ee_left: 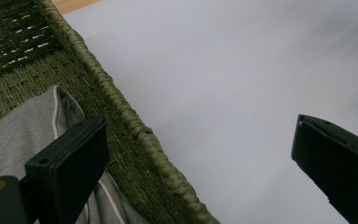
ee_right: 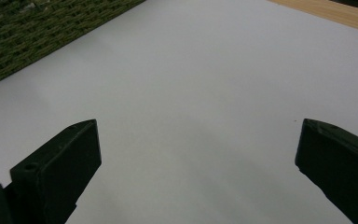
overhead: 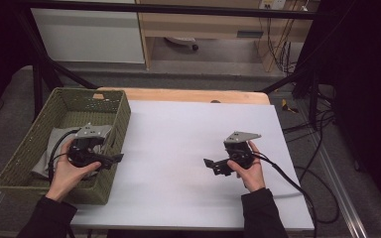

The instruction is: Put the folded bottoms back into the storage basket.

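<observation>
A green woven basket (overhead: 124, 106) stands at the table's left and holds a grey cloth (overhead: 54, 141). A hand holds my left gripper (overhead: 116, 158) over the basket's right rim, jaws pointing right. In the left gripper view it (ee_left: 196, 130) is open and empty, and it straddles the rim (ee_left: 135, 128): one jaw is over the cloth (ee_left: 23, 135), the other over the white sheet. My right gripper (overhead: 209, 163) hovers over the white sheet (overhead: 178, 129) at the right, pointing left toward the basket. Its jaws (ee_right: 196, 135) stand wide open with nothing between them.
The white sheet covers most of a wooden table (overhead: 188, 95), whose bare strip shows at the far edge. The basket's outer wall (ee_right: 37, 32) shows ahead of the right gripper. Cables (overhead: 297, 183) trail off the table's right side. Black frame bars stand behind.
</observation>
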